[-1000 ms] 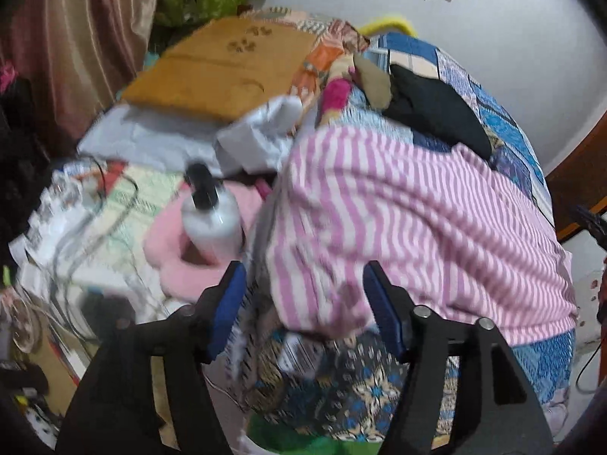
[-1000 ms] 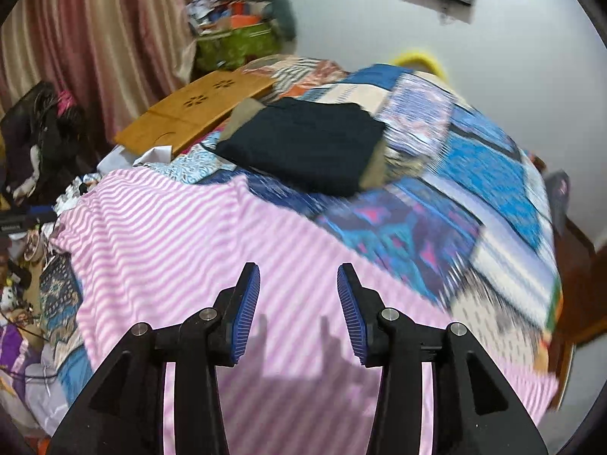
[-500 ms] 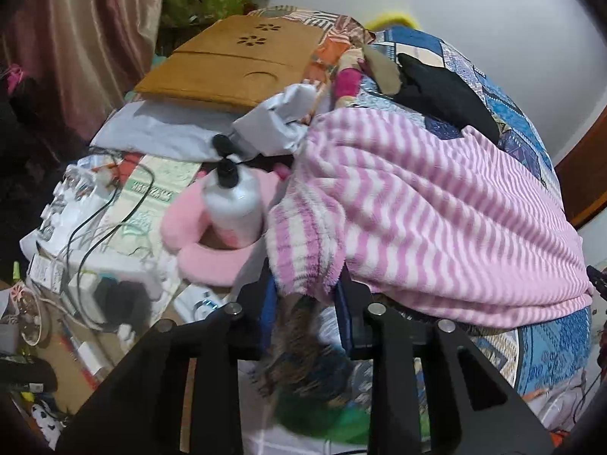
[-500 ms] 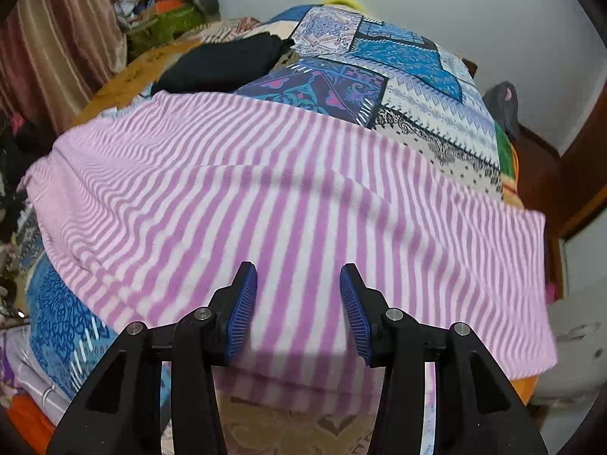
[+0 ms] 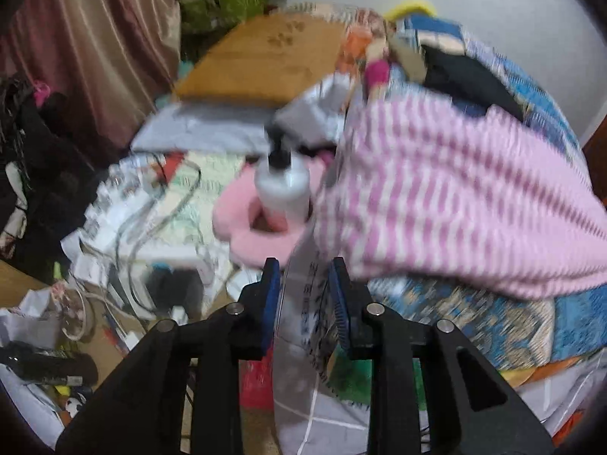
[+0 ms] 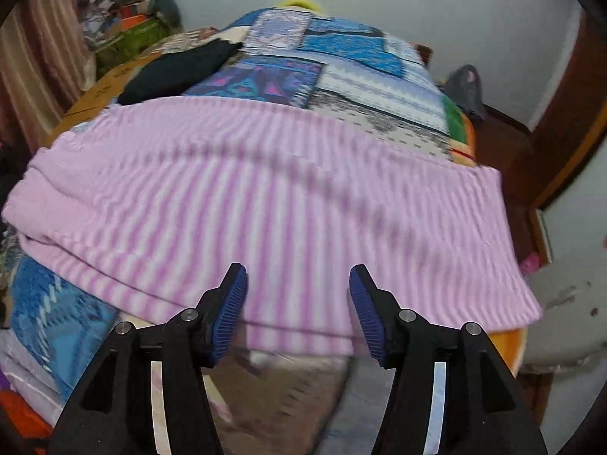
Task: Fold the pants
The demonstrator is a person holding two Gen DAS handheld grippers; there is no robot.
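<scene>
Half a second ago our left tool (image 5: 305, 295) had its fingers pinched at the near corner of the pants (image 5: 447, 197); now they stand a narrow gap apart with no striped cloth between them, and the corner lies free just ahead and to the right. We read that as a release: one fold has been laid down, and the pants now lie doubled across the near edge of the bed (image 6: 341, 72), a second layer showing along the bottom hem in the right view. Both views are blurred, so we judge the tools to be in motion. Between the left fingers we see only a clear printed plastic sheet (image 5: 303, 303) that hangs below; whether the pads touch it we cannot tell. Our right tool (image 6: 297, 303) is wide open, as it was a second ago, holding nothing, its tips just over the near hem of the pants (image 6: 265, 204) where it hung over their middle before. A bottle (image 5: 282, 189) in a pink cushion (image 5: 242, 227) stands just left of the pants. Next likely comes a fresh grip for the second fold.
</scene>
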